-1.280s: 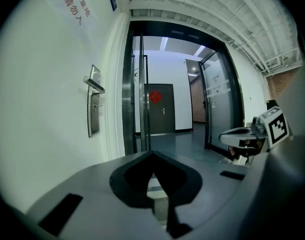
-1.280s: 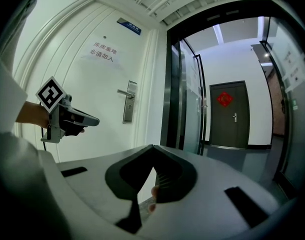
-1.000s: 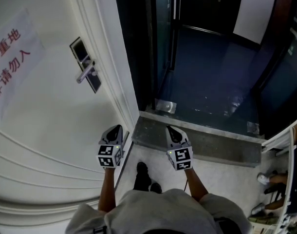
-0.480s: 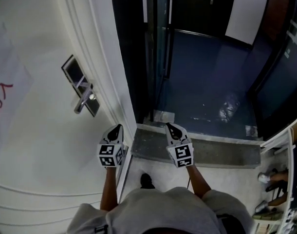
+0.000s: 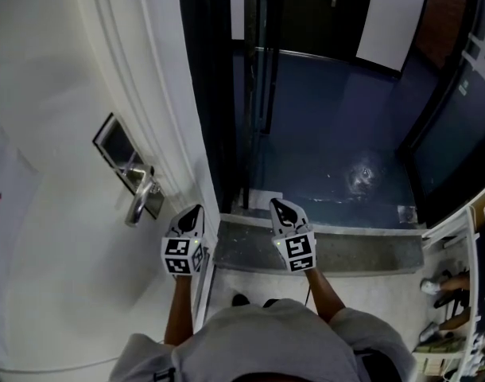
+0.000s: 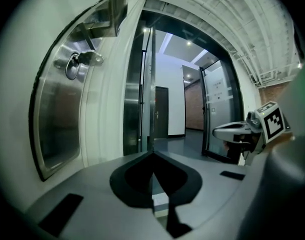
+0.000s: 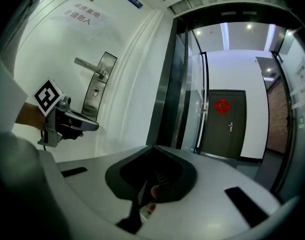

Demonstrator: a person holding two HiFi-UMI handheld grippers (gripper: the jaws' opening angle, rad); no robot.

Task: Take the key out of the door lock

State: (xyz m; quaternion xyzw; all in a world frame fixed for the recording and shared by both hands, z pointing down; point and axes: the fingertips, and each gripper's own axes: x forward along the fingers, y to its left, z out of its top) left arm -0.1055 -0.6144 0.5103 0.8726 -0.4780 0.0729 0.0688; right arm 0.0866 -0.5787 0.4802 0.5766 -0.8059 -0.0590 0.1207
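Observation:
The white door (image 5: 67,237) stands at the left with a steel lock plate (image 5: 119,161) and lever handle (image 5: 139,201). In the left gripper view the key (image 6: 90,59) sticks out of the round lock cylinder (image 6: 71,67), under the handle (image 6: 117,4), up and left of my left gripper (image 6: 152,153). That left gripper (image 5: 198,208) is shut and empty, just right of the handle beside the door edge. My right gripper (image 5: 274,203) is shut and empty too, over the threshold. The right gripper (image 7: 151,146) view shows the lock plate (image 7: 95,91) at the left.
An open doorway leads to a dark blue-floored corridor (image 5: 330,134) behind a grey stone threshold (image 5: 346,249). A metal-framed glass panel (image 5: 254,70) stands past the door edge. A shelf with shoes (image 5: 457,293) is at the right. A paper notice (image 7: 87,13) hangs on the door.
Both grippers have come forward toward the doorway with the person. The lock plate and handle now sit lower and closer to the left gripper. The door notice has slid out at the left.

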